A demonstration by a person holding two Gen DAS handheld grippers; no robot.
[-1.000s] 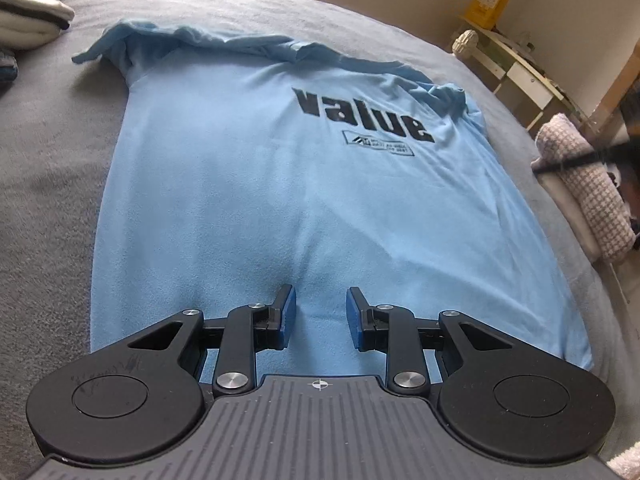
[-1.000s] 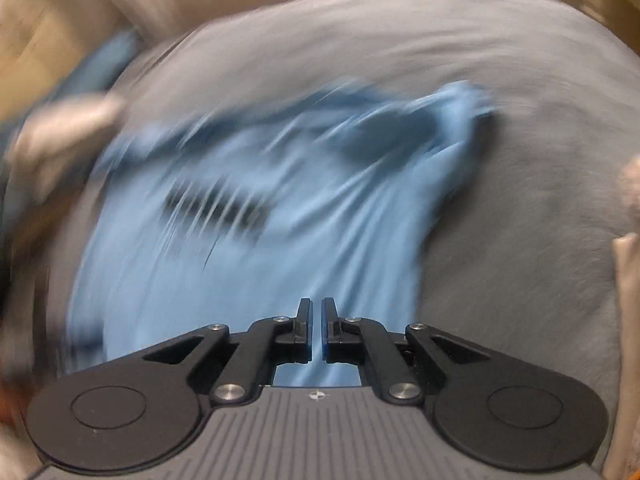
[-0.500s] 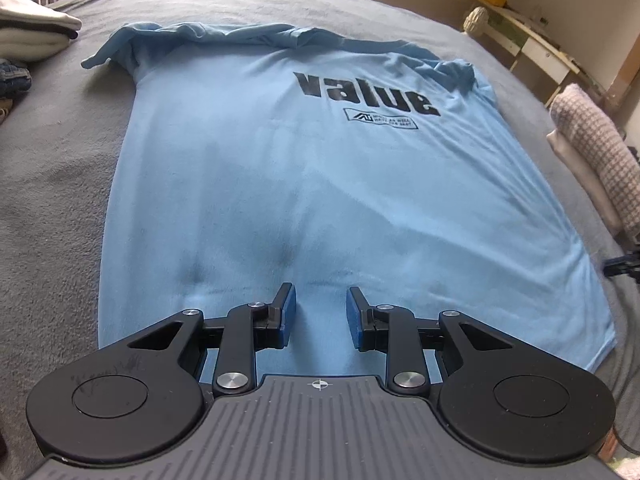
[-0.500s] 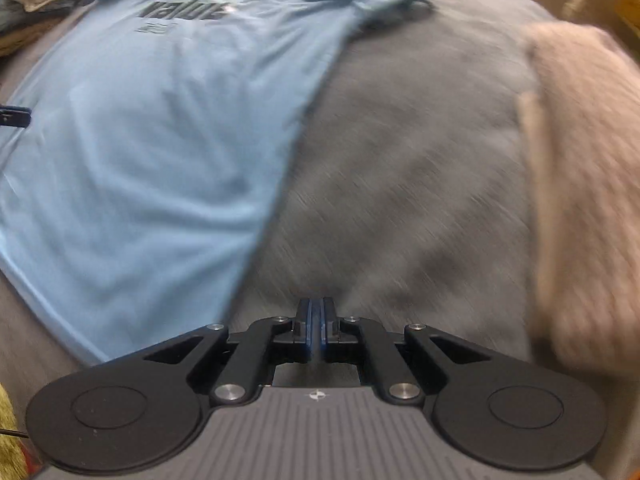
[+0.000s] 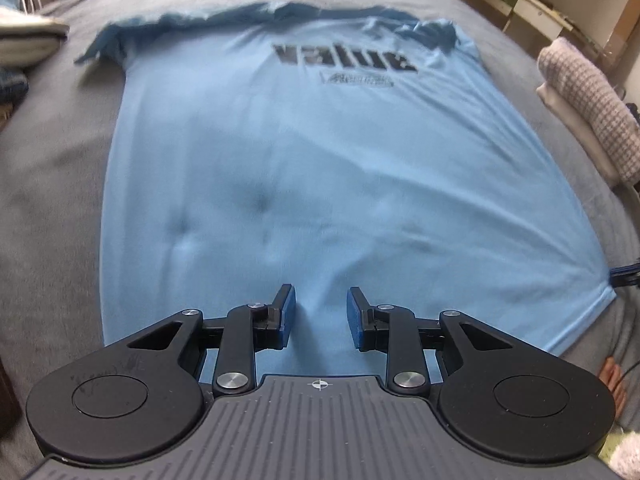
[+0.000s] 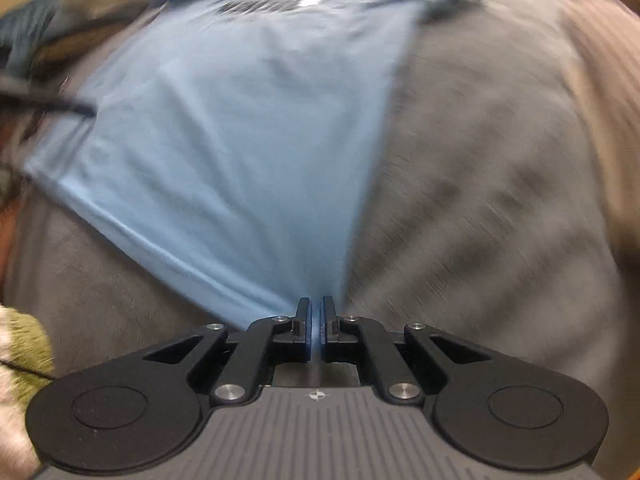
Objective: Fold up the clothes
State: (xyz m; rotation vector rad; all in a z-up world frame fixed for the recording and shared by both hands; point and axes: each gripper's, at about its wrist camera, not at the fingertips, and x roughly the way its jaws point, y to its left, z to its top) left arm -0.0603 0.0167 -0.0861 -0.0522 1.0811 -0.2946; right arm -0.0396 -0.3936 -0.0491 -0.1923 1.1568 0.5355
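A light blue T-shirt (image 5: 320, 160) printed "value" lies flat, front up, on a grey bed cover (image 5: 52, 200), its hem nearest me. My left gripper (image 5: 321, 312) hangs just above the middle of the hem, open, with only the flat cloth under the gap. In the right wrist view the T-shirt (image 6: 240, 140) narrows to its near hem corner, which runs in between the pads of my right gripper (image 6: 316, 312); that gripper is shut on the corner. The left wrist view catches the right gripper (image 5: 624, 276) at the same corner by the right edge.
A folded checked cloth (image 5: 592, 120) lies along the bed's right side, and a pile of folded clothes (image 5: 28, 40) sits at the far left. White furniture (image 5: 532, 4) stands behind the bed on the right. A bare foot (image 5: 612, 384) shows at the lower right.
My right gripper has swept from the bare grey cover over to the shirt's near right hem corner and now has it between its pads. The left gripper stayed open and drifted slightly.
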